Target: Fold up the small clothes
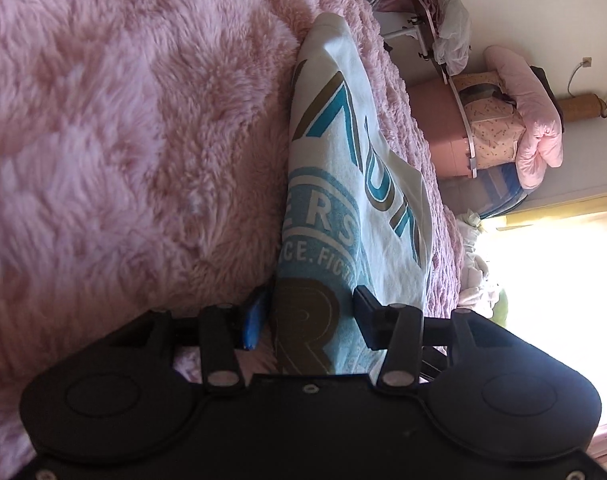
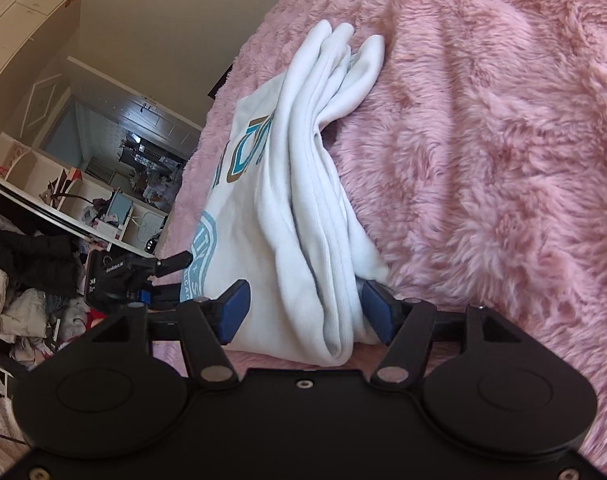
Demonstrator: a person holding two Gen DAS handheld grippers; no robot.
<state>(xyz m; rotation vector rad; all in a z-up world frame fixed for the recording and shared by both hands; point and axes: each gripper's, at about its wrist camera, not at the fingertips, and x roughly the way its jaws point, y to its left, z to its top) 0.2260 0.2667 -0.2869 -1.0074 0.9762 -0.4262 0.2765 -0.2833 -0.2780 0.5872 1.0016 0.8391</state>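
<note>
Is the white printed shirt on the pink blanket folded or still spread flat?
Folded: the shirt lies as a narrow, layered bundle on the fuzzy pink blanket, with stacked edges along one side and its print partly hidden.

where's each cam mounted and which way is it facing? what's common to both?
Left wrist: sits on the left gripper, rolled sideways, looks along its fingers over the printed side of the white shirt on the pink blanket, toward a sunlit window; its own jaws stand either side of the shirt's near end.
Right wrist: sits on the right gripper, looks along the shirt's bunched white folds toward shelves and a doorway; own jaws flank the shirt, and the left gripper shows at left.
Shared: shirt, blanket.
</note>
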